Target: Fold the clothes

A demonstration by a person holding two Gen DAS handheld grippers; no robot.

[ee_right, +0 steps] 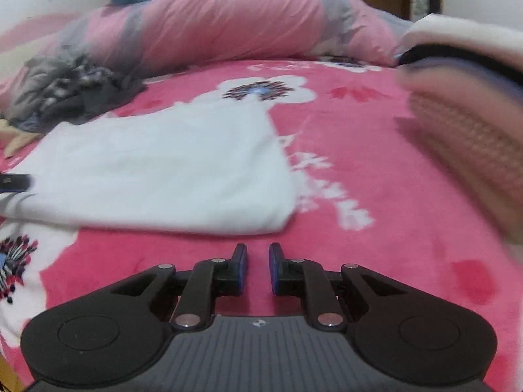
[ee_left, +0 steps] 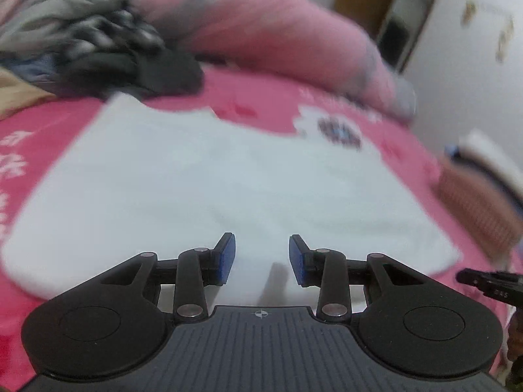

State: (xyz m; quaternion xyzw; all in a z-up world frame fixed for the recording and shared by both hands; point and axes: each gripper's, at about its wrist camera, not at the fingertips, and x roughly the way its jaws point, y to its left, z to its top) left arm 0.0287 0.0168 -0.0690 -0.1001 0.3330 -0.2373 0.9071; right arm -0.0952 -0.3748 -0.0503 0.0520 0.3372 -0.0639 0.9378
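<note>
White garment [ee_left: 202, 176]: lies flat as a folded rectangle on the pink blanket [ee_right: 359, 150], spread there likely for its next fold.
Left gripper [ee_left: 261, 259]: hangs over the garment's near edge, jaws moderately apart, nothing between them.
Right gripper [ee_right: 258, 269]: over bare blanket just beside the garment's corner, jaws narrowly apart, empty.
Unfolded pile [ee_right: 75, 88]: heaped against the duvet [ee_right: 228, 23], apparently waiting.
Containers: none visible.

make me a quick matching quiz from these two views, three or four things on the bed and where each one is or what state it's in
Things:
1. white garment
2. dark clothes pile
3. pink quilt
4. left claw

Matches:
a. rolled along the back of the bed
b. open, nothing between its pads
c. heaped at the far left
d. flat on the pink blanket

Pairs: 1-d, 2-c, 3-a, 4-b
</note>
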